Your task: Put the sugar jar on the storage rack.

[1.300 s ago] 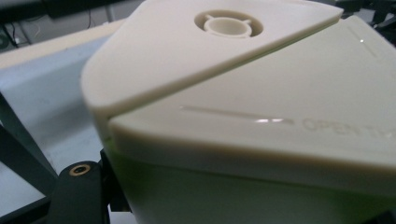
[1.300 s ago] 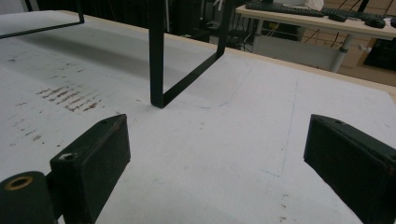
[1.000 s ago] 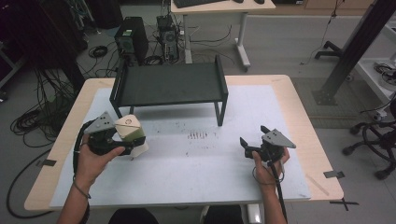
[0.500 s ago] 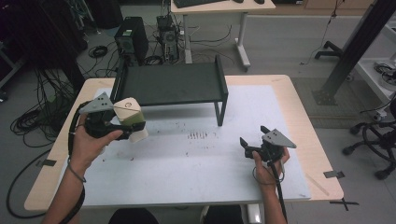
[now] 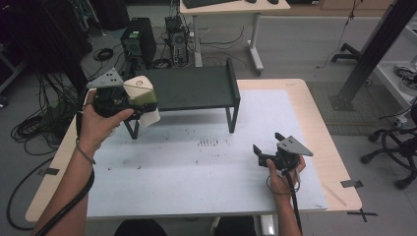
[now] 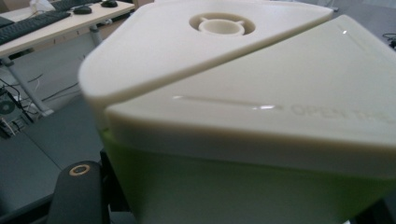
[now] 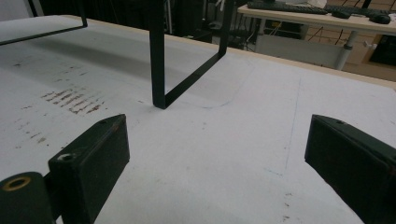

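A box with a cream lid and a pale green body [image 5: 139,89] hangs in the air at the left front corner of the black rack [image 5: 196,86]. My left gripper [image 5: 141,102] is shut on it, held up by a hand. In the left gripper view the box [image 6: 243,116] is very close, with one black finger [image 6: 74,196] showing at the lower left. My right gripper [image 5: 268,143] rests low over the white table [image 5: 196,172] at the right, open. Nothing lies between its jaws [image 7: 219,154].
The black rack stands on thin legs [image 7: 159,56] at the back middle of the table. Dark smudges [image 5: 209,143] mark the table's centre. Cables, computer towers and a desk lie on the floor beyond the far edge.
My left gripper has risen with the box and moved toward the rack's left front corner. The right gripper has stayed where it was.
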`<state>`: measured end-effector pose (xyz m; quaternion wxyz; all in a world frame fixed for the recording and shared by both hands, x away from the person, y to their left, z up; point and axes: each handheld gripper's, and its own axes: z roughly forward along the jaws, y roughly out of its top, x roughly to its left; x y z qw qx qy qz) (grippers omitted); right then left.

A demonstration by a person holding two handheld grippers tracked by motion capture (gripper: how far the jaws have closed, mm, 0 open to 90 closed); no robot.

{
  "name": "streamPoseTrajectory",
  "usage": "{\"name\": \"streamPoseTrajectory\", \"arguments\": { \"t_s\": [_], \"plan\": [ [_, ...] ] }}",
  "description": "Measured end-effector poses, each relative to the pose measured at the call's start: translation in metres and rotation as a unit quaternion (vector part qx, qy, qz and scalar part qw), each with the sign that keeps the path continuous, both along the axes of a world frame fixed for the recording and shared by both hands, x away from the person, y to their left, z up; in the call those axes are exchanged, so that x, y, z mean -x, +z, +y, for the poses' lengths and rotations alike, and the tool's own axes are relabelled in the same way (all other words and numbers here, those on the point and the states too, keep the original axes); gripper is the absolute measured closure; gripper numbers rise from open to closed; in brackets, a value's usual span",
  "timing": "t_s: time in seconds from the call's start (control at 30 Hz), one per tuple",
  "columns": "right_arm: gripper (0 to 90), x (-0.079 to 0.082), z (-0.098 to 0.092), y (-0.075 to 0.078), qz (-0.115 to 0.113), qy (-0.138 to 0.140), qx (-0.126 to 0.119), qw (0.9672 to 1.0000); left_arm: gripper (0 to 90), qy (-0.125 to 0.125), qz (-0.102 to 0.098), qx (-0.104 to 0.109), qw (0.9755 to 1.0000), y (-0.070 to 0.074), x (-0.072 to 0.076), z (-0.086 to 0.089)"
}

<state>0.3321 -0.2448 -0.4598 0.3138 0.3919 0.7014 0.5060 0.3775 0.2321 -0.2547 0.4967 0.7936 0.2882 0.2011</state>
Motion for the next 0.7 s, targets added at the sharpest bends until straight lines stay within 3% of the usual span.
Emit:
{"name": "streamPoseTrajectory", "arguments": {
  "t_s": [0.57, 0.7],
  "plan": [
    [6.3, 0.0, -0.001, 0.0, 0.001, -0.002, -0.002, 1.0, 27.8, -0.007, -0.004, 0.005, 1.0, 0.01, -0.05, -0.022],
    [6.3, 0.0, -0.001, 0.0, 0.001, -0.003, -0.001, 1.0, 27.8, 0.001, -0.003, 0.012, 0.9999, 0.008, -0.06, -0.027]
  ]
}}
